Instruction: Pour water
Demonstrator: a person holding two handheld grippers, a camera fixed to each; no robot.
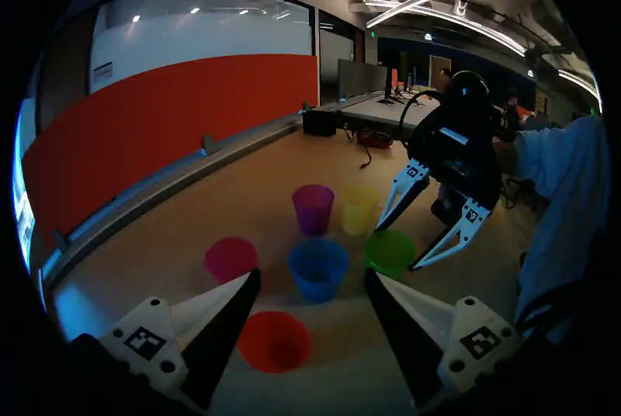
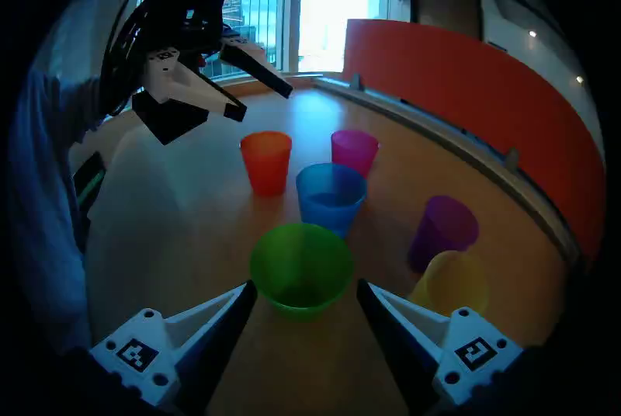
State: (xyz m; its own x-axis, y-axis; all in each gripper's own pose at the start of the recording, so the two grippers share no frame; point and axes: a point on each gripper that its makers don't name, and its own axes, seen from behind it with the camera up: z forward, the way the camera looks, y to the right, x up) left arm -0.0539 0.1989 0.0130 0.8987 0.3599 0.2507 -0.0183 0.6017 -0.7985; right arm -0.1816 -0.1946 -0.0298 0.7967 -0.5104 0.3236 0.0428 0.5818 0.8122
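mostly smooth tapered cups on wooden tabletop.

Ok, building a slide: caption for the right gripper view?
Open right gripper facing a green plastic cup, blue plastic cup just behind it.

Green cup, blue cup, orange-red cup, pink cup, purple cup, yellow cup, all were plain, red wall panel upper right, tan table

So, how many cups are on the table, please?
6, in the right gripper view: green cup nearest, blue cup behind it, orange cup and pink cup beyond, purple cup and yellow cup at right.
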